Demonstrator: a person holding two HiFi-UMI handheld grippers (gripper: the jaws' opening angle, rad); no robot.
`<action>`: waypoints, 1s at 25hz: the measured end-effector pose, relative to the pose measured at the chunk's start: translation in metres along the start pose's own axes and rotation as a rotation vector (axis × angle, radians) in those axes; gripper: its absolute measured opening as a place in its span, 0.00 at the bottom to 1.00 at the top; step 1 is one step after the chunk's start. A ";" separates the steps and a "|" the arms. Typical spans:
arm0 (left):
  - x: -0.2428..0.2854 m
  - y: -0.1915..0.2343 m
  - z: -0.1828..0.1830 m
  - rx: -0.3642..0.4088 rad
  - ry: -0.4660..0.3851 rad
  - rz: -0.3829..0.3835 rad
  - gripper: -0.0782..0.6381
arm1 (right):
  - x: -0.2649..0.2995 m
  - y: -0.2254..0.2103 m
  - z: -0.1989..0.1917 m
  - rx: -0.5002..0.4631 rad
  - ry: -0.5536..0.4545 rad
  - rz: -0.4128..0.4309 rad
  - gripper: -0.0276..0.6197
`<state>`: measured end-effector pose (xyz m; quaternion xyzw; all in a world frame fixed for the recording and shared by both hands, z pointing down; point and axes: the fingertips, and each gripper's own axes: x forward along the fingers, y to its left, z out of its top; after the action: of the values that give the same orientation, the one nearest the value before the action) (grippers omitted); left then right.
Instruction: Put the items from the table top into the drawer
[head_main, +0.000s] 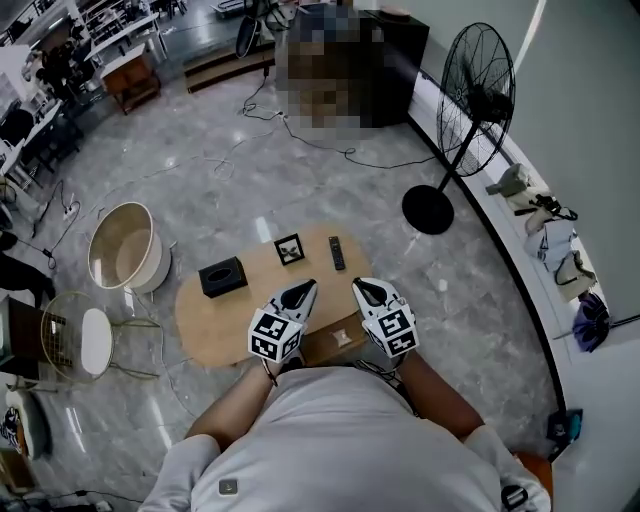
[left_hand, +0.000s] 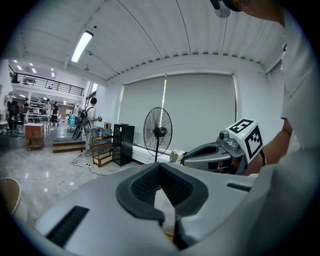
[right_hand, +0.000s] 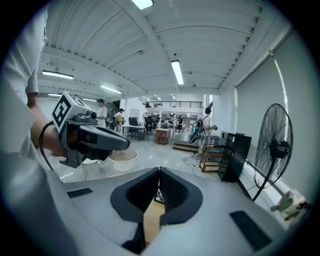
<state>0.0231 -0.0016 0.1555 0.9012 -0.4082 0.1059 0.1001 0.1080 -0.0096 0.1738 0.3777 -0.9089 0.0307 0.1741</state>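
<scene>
Head view showed the remote (head_main: 337, 253) lying lengthwise just beyond the closed, empty right gripper (head_main: 364, 288), farther from the closed, empty left gripper (head_main: 302, 290).

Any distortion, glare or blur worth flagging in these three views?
Head view: sharp and evenly lit; the glossy floor carries faint reflections, and a mosaic patch was added at top. Left gripper view: heavy fisheye bend, dark corners, ceiling light blown out. Right gripper view: same bend and vignette; the fan bows at the edge.
</scene>
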 end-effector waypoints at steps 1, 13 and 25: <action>0.000 0.003 0.002 0.003 -0.002 -0.003 0.12 | 0.003 -0.001 0.002 0.001 0.000 -0.001 0.09; -0.014 0.053 0.014 0.063 -0.005 -0.075 0.12 | 0.057 0.005 0.032 0.030 0.008 -0.062 0.09; -0.023 0.096 -0.002 0.035 0.026 -0.133 0.12 | 0.088 0.012 0.033 0.086 0.038 -0.128 0.09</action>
<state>-0.0644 -0.0471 0.1602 0.9265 -0.3442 0.1177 0.0967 0.0323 -0.0666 0.1740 0.4416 -0.8772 0.0657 0.1767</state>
